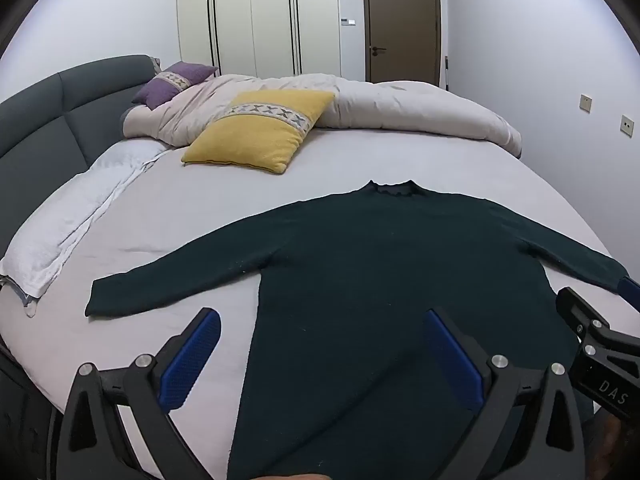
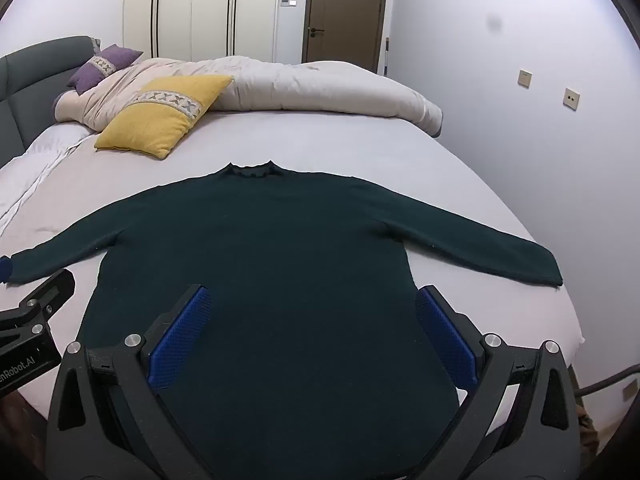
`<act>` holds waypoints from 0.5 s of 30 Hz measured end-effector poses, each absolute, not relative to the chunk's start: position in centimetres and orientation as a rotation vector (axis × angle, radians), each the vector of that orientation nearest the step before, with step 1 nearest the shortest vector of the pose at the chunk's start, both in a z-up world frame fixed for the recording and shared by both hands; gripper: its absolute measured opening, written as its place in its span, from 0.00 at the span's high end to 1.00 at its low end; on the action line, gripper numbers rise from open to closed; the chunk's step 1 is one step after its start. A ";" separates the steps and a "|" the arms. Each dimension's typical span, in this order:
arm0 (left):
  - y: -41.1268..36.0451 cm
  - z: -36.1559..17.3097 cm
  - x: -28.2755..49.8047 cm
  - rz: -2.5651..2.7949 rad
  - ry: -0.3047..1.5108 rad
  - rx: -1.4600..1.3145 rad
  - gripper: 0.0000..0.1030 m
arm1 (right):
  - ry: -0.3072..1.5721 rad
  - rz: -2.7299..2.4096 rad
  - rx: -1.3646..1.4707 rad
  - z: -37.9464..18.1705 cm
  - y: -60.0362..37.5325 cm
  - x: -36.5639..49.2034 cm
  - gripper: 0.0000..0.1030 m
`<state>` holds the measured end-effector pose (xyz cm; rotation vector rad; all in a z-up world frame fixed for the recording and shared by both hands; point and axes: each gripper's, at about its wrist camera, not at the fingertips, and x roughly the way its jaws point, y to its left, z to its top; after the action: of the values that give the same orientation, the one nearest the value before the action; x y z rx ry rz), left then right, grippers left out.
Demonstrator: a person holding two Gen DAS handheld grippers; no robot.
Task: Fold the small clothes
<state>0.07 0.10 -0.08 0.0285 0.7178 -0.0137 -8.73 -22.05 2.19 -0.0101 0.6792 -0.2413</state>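
A dark green long-sleeved sweater (image 1: 360,264) lies flat on the bed, collar away from me, both sleeves spread out to the sides. It also shows in the right wrist view (image 2: 280,240). My left gripper (image 1: 320,316) is open and empty, hovering over the sweater's lower left part. My right gripper (image 2: 312,292) is open and empty, hovering over the lower body of the sweater. The right gripper's body shows at the right edge of the left wrist view (image 1: 600,344). The left gripper's body shows at the left edge of the right wrist view (image 2: 32,320).
The bed sheet (image 1: 200,208) is pale grey. A yellow cushion (image 1: 260,132) and a rolled duvet (image 1: 400,108) lie beyond the sweater. A purple cushion (image 1: 172,80) rests by the grey headboard (image 1: 48,120). A white folded blanket (image 1: 72,216) lies at the left. Wall stands on the right.
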 end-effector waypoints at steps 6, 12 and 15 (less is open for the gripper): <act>0.8 0.2 -0.5 -0.016 0.705 0.025 0.00 | 0.680 -0.238 -0.003 2.5 -22.2 -8.9 0.00; 0.3 -0.1 -0.5 -0.001 0.702 0.032 0.00 | 0.684 -0.239 -0.005 2.3 -21.5 -9.0 0.00; 0.7 -0.1 -0.1 -0.001 0.703 0.031 0.00 | 0.686 -0.238 -0.005 2.2 -21.2 -9.0 0.00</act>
<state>-0.14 0.73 -0.07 0.0308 0.7028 -0.0011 -9.00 -21.16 2.20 -0.0046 0.6859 -0.2382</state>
